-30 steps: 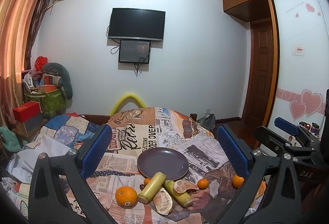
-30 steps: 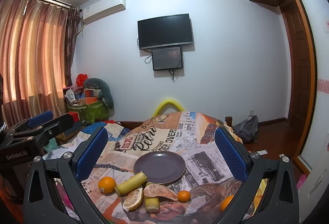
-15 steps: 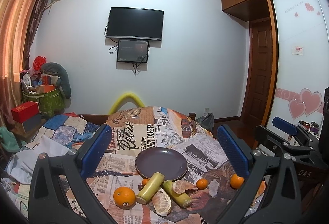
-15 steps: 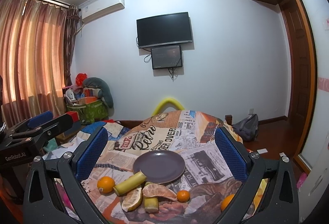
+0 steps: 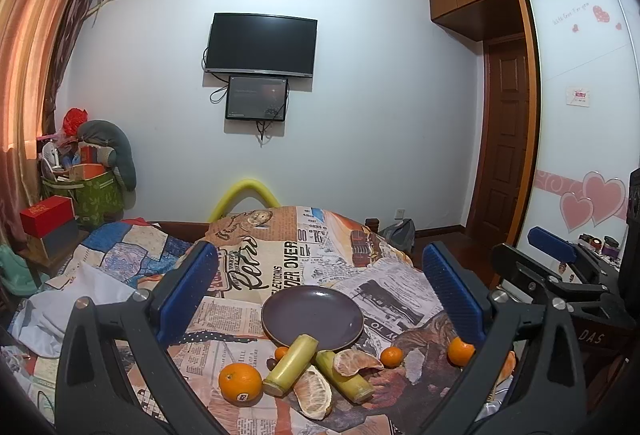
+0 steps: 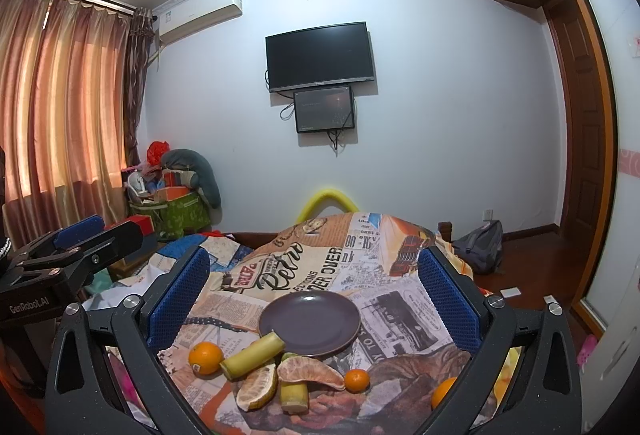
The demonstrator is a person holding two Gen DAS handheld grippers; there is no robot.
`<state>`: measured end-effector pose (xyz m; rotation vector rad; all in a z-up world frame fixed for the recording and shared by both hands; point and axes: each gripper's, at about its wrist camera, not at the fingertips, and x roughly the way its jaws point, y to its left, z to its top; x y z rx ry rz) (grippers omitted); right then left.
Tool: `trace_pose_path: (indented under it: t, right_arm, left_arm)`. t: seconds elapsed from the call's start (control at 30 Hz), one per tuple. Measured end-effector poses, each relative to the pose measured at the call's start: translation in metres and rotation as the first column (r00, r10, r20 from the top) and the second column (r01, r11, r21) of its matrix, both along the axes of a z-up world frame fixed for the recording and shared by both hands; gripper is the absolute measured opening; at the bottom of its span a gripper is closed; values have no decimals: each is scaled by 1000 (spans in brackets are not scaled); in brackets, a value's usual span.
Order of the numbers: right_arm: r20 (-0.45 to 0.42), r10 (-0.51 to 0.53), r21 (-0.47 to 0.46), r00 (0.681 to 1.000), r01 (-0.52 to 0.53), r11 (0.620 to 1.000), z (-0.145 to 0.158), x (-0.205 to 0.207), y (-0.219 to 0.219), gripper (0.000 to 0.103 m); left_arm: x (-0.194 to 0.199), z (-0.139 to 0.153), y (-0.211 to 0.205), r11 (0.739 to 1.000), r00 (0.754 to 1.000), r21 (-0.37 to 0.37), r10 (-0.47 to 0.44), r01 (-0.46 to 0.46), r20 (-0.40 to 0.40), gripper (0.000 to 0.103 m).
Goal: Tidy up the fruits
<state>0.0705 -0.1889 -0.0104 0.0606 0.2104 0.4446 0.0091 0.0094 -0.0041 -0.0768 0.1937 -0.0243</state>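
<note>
Below both tongs (image 5: 320,291) (image 6: 312,291), spread wide, fruits (image 5: 316,367) touch the plate (image 5: 312,311).

A round dark purple plate (image 6: 310,323) lies mid-bed on the newspaper-print bedspread (image 6: 304,267); yellow-green sugarcane pieces (image 6: 252,351), peeled orange segments (image 6: 312,373) and whole oranges (image 6: 205,357) lie before it.

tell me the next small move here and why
Probably lower the left gripper toward the big orange and close on it. Both grippers are open and hold nothing, the purple plate has no fruit in it, and that orange sits apart at the left edge of the pile, so it looks easiest to grasp.
</note>
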Motion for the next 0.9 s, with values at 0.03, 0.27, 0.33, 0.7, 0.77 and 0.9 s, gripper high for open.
trace_pose_path:
  t: [0.03,0.27,0.33,0.7,0.77,0.9]
  right_arm:
    - [-1,0,-1,1000,0,1000,0,0,0,103]
    - [0,0,-2,1000,0,1000,0,0,0,103]
    - [0,0,-1,1000,0,1000,-1,0,0,103]
    - [-1,0,0,1000,0,1000,0,0,0,103]
    - [-3,0,-1,1000,0,1000,-1,1,0,103]
    - [-7,-1,-1,1000,1,1000,-2,2,1,103]
  left_arm:
    - [0,0,0,1000,1000,0,0,0,0,103]
    - [0,0,-1,1000,1000,2,-1,1,0,103]
    - [0,-1,-1,1000,1000,2,-2,2,0,103]
    - [1,-2,-2,1000,1000,3,-2,2,-1,103]
    - [1,-2,-3,1000,1000,4,-3,3,-1,103]
    - [1,-2,-3,1000,1000,3,-3,3,-2,103]
